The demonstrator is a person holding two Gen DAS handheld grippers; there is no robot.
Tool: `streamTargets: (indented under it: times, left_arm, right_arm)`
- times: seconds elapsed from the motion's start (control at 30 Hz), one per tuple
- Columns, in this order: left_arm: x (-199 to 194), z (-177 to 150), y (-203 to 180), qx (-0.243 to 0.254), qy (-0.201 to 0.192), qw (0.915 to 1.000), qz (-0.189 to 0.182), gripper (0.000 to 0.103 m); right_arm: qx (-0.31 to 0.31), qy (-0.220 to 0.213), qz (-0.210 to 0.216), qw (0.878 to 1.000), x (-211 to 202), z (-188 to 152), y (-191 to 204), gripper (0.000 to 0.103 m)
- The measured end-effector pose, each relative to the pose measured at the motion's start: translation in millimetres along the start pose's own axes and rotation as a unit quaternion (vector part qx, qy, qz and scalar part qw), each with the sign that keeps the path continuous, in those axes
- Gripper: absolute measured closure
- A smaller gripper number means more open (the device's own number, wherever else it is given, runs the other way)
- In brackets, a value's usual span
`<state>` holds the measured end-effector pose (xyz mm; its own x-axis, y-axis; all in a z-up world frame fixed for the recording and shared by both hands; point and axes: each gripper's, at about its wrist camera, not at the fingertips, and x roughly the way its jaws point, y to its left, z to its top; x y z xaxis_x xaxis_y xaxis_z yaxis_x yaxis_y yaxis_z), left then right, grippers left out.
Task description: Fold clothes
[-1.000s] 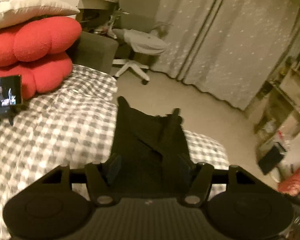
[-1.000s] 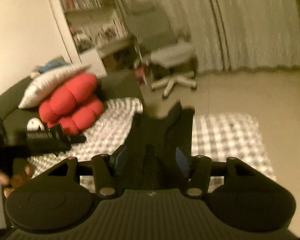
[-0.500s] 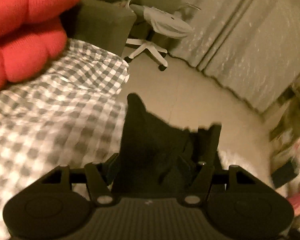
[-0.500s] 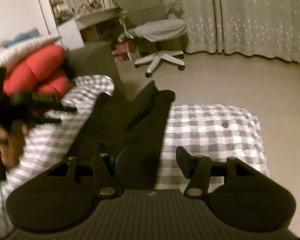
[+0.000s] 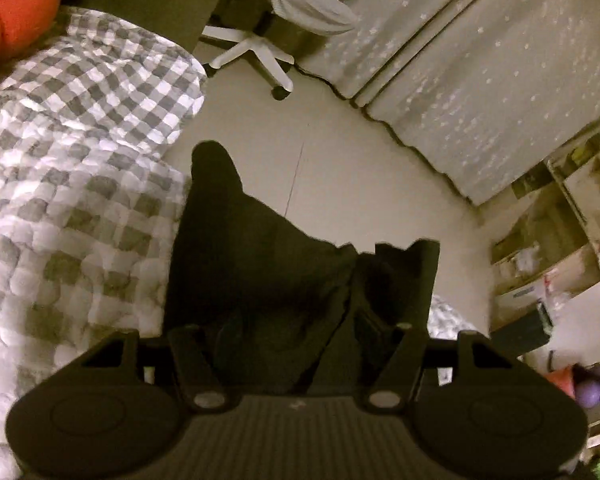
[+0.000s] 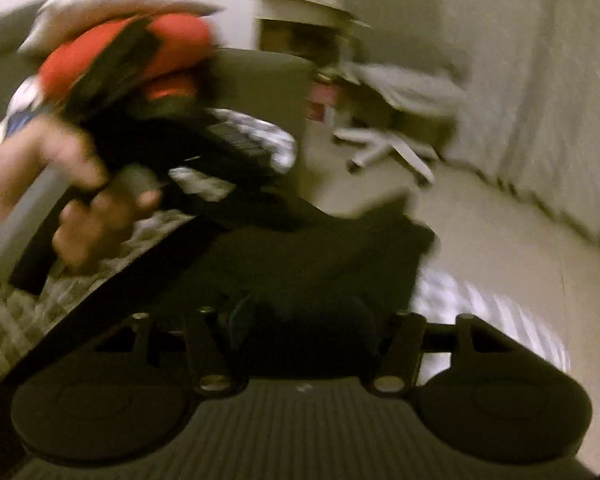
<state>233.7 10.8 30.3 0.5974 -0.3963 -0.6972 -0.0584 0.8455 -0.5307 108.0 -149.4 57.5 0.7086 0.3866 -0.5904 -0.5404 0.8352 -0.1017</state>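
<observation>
A dark garment [image 5: 268, 280] fills the lower centre of both wrist views, bunched over the edge of the bed [image 5: 72, 200] with its checked cover. The left gripper [image 5: 300, 332] has cloth between its fingers, though whether they pinch it I cannot tell. The right gripper [image 6: 300, 320] is opening, cloth lying between its fingers. The step looks like laying the garment down; next comes smoothing it flat before the first fold.

In the left wrist view we see the garment [image 5: 260, 264] lying over the near edge of the checked quilt [image 5: 72, 184] — quilt to its left, floor [image 5: 332, 168] beyond. Behind that stands the swivel chair [image 5: 300, 4], the curtain [image 5: 480, 80] to its right — shelves [image 5: 560, 232] far right.
</observation>
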Motion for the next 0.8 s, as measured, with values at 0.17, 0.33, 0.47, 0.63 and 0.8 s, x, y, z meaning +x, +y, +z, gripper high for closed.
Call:
streamTargets:
  times: [0.17, 0.33, 0.47, 0.63, 0.8]
  left_arm:
    - [-5.6, 3.9, 7.5, -0.003, 0.000, 1.0000, -0.003, 0.039]
    - [-5.3, 0.8, 8.4, 0.006, 0.008, 1.0000, 0.000, 0.039]
    - [-6.7, 2.1, 11.2, 0.000, 0.012, 0.9999, -0.005, 0.039]
    - [-9.6, 6.9, 18.2, -0.030, 0.033, 0.9988, -0.019, 0.039]
    - [-20.0, 11.3, 19.5, -0.077, 0.038, 0.9951, -0.048, 0.035]
  right_arm:
    - [-0.049, -0.009, 0.039, 0.998, 22.9, 7.6, 25.6, 0.038]
    - [-0.049, 0.013, 0.030, 0.998, 39.1, 9.0, 30.2, 0.074]
    - [-0.019, 0.009, 0.019, 1.000, 38.1, 10.1, 23.8, 0.098]
    - [0.001, -0.035, 0.009, 0.999, 15.6, 10.0, 20.5, 0.099]
    - [0.068, -0.072, -0.013, 0.995, -1.9, 12.6, 1.1, 0.099]
